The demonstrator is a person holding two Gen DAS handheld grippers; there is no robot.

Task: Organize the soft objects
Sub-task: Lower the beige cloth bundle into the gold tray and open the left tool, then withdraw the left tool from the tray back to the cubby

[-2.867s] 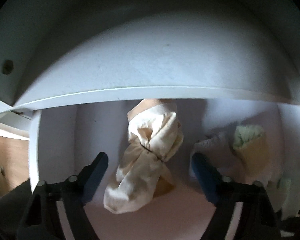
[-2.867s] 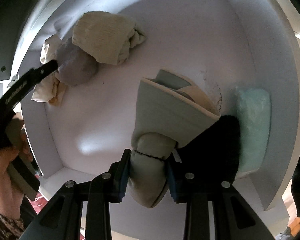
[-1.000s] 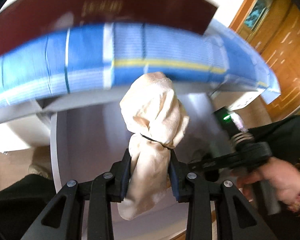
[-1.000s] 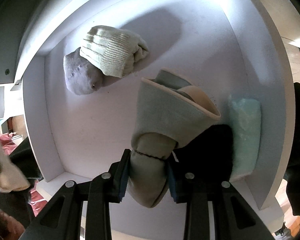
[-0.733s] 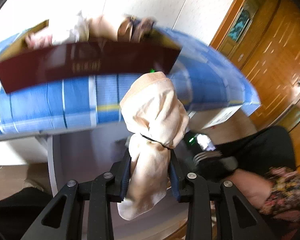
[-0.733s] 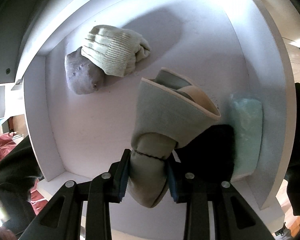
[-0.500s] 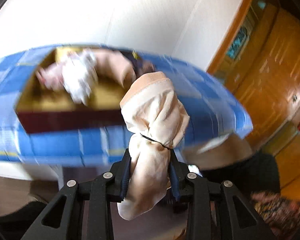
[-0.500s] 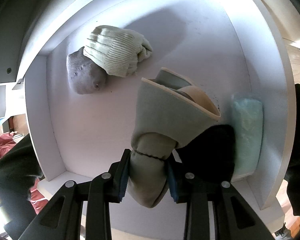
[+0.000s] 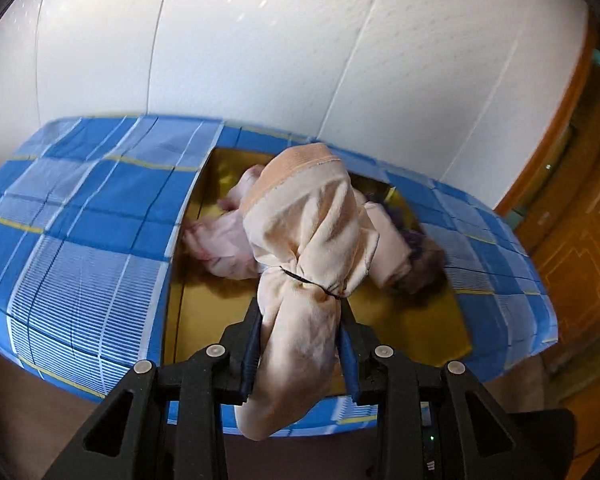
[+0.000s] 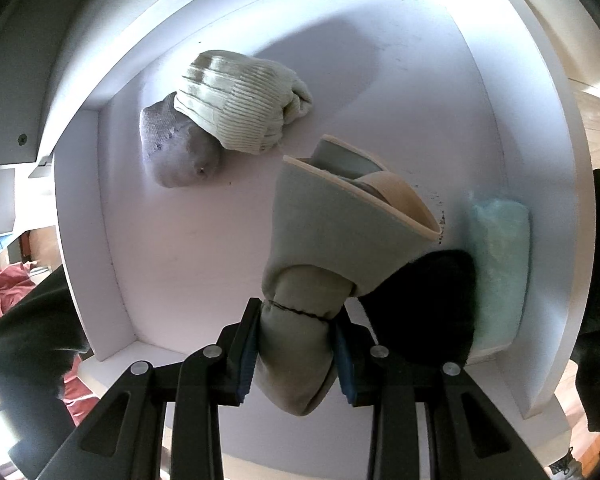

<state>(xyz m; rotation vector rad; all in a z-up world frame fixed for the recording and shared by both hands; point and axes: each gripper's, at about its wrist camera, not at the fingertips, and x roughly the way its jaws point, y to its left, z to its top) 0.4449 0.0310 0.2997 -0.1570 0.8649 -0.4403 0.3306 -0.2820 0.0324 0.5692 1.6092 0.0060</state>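
Observation:
My left gripper [image 9: 300, 354] is shut on a cream sock bundle [image 9: 308, 248] tied with a thin black band. It holds the bundle above a yellow-lined box [image 9: 204, 308] that holds pink cloth [image 9: 224, 240] and a dark fuzzy item [image 9: 420, 268]. My right gripper [image 10: 296, 354] is shut on a grey-green sock bundle [image 10: 332, 236] inside a white shelf compartment [image 10: 172, 248]. A ribbed pale sock roll [image 10: 240, 100] lies on a grey sock roll [image 10: 176, 152] at the back left of that compartment.
The box sits in a blue plaid cloth cover [image 9: 84, 216] against a white wall [image 9: 260, 40]. A wooden door [image 9: 580, 216] is at the right. In the compartment, a black soft item [image 10: 424, 304] and a pale mint one [image 10: 500, 272] lie at the right wall.
My left gripper closed on the cream bundle, lifted it out of the shelf compartment and rose above the plaid-covered box. My right gripper has barely moved with its bundle.

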